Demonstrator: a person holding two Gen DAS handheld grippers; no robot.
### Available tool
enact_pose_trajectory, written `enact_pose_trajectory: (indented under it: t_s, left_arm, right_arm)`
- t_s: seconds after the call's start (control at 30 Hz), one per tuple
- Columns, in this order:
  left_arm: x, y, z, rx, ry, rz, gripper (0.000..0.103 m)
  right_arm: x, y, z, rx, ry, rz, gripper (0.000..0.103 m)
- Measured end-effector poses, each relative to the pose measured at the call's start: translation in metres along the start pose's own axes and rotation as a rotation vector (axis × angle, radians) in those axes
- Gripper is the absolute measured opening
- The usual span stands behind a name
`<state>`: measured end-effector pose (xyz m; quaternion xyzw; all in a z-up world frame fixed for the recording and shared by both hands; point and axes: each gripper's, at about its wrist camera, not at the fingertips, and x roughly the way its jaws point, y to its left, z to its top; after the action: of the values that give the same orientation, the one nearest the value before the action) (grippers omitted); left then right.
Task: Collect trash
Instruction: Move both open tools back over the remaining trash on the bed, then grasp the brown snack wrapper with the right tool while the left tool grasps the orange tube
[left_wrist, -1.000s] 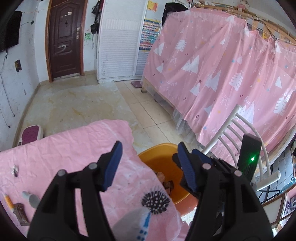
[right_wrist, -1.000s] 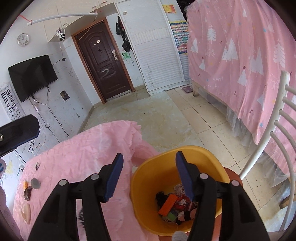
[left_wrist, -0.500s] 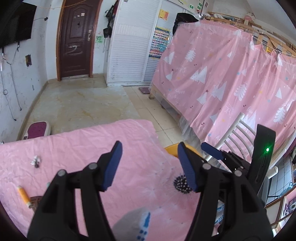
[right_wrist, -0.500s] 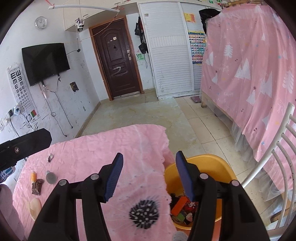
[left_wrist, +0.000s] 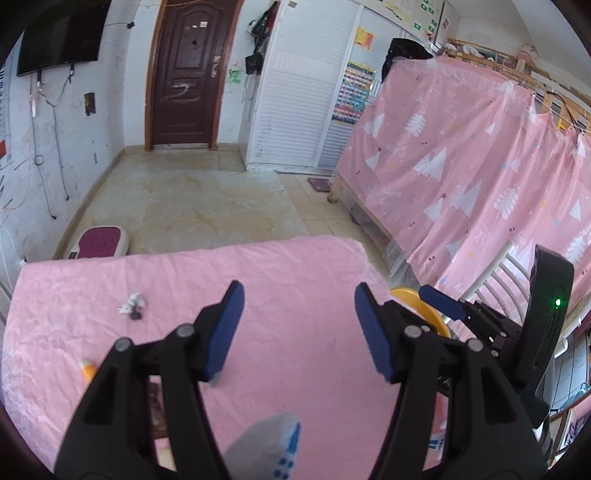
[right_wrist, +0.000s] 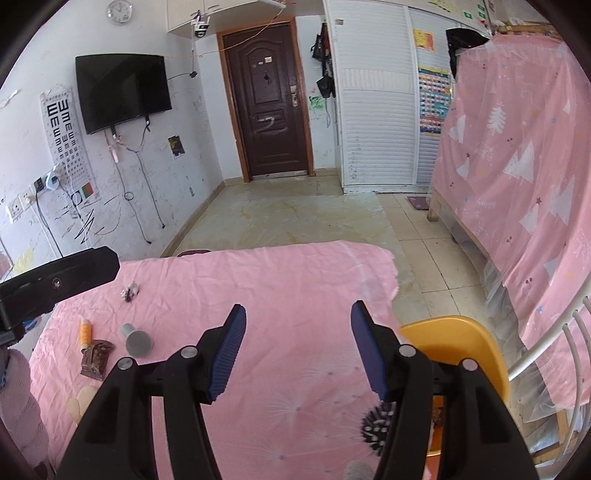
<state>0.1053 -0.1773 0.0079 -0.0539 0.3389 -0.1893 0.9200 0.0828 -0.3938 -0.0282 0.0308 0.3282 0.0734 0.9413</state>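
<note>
Both grippers hover over a pink-covered table (left_wrist: 303, 273) (right_wrist: 280, 280). My left gripper (left_wrist: 299, 332) is open with nothing between its blue pads. My right gripper (right_wrist: 298, 349) is open and empty too; in the left wrist view it shows at the right (left_wrist: 443, 306). Trash lies at the table's left: a crumpled white scrap (left_wrist: 132, 305) (right_wrist: 129, 291), an orange tube (right_wrist: 85, 330) (left_wrist: 88, 369), a brown wrapper (right_wrist: 96, 357) and a grey cap-shaped piece (right_wrist: 137, 340). A yellow bin (right_wrist: 458, 339) (left_wrist: 413, 306) with trash inside stands beside the table's right edge.
A white slatted chair (right_wrist: 554, 343) stands right of the bin. A pink tree-print curtain (left_wrist: 461, 177) covers a bed frame on the right. Tiled floor, a dark door (right_wrist: 269, 107) and a purple scale (left_wrist: 98, 242) lie beyond. A gloved hand (left_wrist: 266, 446) shows below.
Both grippers have swung left, away from above the yellow bin and over the pink table. The trash pieces at the left have come nearer to centre. The jaws' gaps look unchanged.
</note>
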Motion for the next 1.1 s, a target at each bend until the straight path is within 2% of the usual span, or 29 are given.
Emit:
enact_pose_trajectory:
  t_s: [0.33, 0.47, 0.6, 0.83, 1.1]
  left_arm:
    - [-0.017, 0.049, -0.009, -0.019, -0.002, 0.073, 0.060]
    - [-0.024, 0.075, -0.017, -0.023, 0.007, 0.126, 0.060]
    - [-0.027, 0.096, -0.023, -0.035, 0.021, 0.160, 0.063]
    - [-0.031, 0.129, -0.037, -0.060, 0.041, 0.189, 0.063]
    - [-0.030, 0.159, -0.052, -0.100, 0.084, 0.225, 0.063]
  right_arm:
    - [0.018, 0.047, -0.005, -0.072, 0.037, 0.047, 0.049]
    - [0.023, 0.060, -0.009, -0.088, 0.053, 0.068, 0.050]
    - [0.030, 0.073, -0.012, -0.102, 0.074, 0.088, 0.050]
    - [0.038, 0.098, -0.018, -0.139, 0.105, 0.110, 0.050]
    - [0.041, 0.137, -0.031, -0.189, 0.146, 0.183, 0.050]
